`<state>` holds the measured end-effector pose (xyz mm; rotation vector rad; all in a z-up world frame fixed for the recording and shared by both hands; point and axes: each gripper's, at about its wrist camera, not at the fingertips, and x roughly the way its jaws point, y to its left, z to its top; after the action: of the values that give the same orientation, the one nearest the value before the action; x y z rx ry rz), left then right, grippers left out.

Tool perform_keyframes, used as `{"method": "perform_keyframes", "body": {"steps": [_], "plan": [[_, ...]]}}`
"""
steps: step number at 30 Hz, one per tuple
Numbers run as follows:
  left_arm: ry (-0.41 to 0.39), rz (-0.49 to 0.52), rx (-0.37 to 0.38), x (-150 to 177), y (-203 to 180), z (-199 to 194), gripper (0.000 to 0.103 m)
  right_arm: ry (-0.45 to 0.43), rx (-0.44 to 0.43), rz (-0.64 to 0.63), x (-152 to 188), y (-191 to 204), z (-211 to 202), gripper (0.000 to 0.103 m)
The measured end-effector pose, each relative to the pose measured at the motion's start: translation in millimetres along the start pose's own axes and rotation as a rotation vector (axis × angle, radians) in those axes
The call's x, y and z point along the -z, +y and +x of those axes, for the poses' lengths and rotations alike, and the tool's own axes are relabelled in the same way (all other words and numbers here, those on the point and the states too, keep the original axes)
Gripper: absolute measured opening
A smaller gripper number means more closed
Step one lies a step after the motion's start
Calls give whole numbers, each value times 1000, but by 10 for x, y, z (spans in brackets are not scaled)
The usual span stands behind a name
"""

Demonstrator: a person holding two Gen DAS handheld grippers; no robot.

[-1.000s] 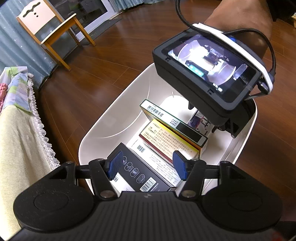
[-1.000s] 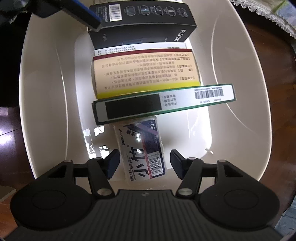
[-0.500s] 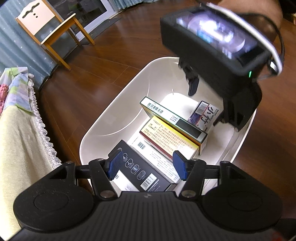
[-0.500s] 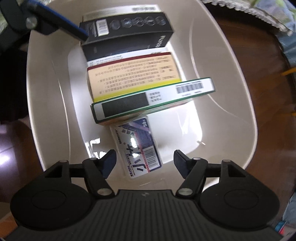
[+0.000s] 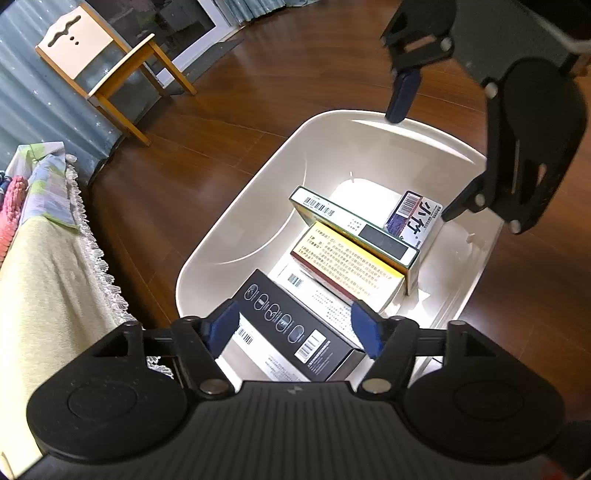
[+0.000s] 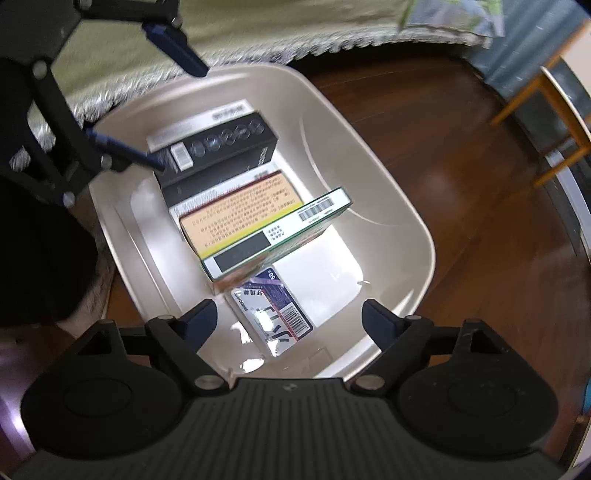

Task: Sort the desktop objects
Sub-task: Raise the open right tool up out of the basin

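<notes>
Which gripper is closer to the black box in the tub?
Left. The left gripper has its open fingers on either side of the black box. The right gripper hovers open over the tub's far end.

Glossy smooth plastic bin (image 5: pixel 258 206); printed card boxes (image 5: pixel 347 266); polished wood floor (image 5: pixel 221 122); matt black plastic left gripper (image 5: pixel 295 328); lace-edged cloth (image 5: pixel 48 266).

Showing a dark, polished wooden floor (image 5: pixel 303 66), gleaming under soft patches of reflected light. Standing near the far wall, a wooden chair (image 5: pixel 107 62) with a pale backrest and orange-brown legs. Hanging behind it, a blue-grey curtain (image 5: pixel 33 107) speckled with tiny stars, beside a dark glass door (image 5: pixel 177 22). Lying along the left edge, a pale green cloth (image 5: pixel 44 266) trimmed with white lace fringe.
</notes>
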<state>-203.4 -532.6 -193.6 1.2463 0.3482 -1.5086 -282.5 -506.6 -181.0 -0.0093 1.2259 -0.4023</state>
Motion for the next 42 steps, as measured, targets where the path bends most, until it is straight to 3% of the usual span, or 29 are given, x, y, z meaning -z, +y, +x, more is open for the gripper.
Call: {"method": "perform_keyframes", "body": {"steps": [2, 6, 12, 20, 23, 29, 36, 42], "plan": [[-4, 6, -4, 5, 8, -46, 84, -25, 11, 68, 11, -2, -64, 91], [-9, 8, -8, -20, 33, -174, 92, -67, 4, 263, 95, -86, -246, 94], [-2, -21, -28, -95, 85, -397, 100, -100, 10, 551, 279, -228, -458, 98], [19, -119, -53, -188, 129, -623, 102, -115, -18, 900, 615, -240, -655, 102], [11, -132, -63, -214, 106, -680, 102, -107, -10, 949, 703, -163, -709, 102], [3, -51, -121, -188, -21, -700, 102, -109, 16, 1031, 809, -25, -792, 102], [8, 102, -161, -121, -273, -660, 102, -85, 19, 1036, 807, 164, -730, 102], [-7, 50, -163, -47, -199, -666, 102, -77, 18, 1023, 770, 263, -695, 102]]}}
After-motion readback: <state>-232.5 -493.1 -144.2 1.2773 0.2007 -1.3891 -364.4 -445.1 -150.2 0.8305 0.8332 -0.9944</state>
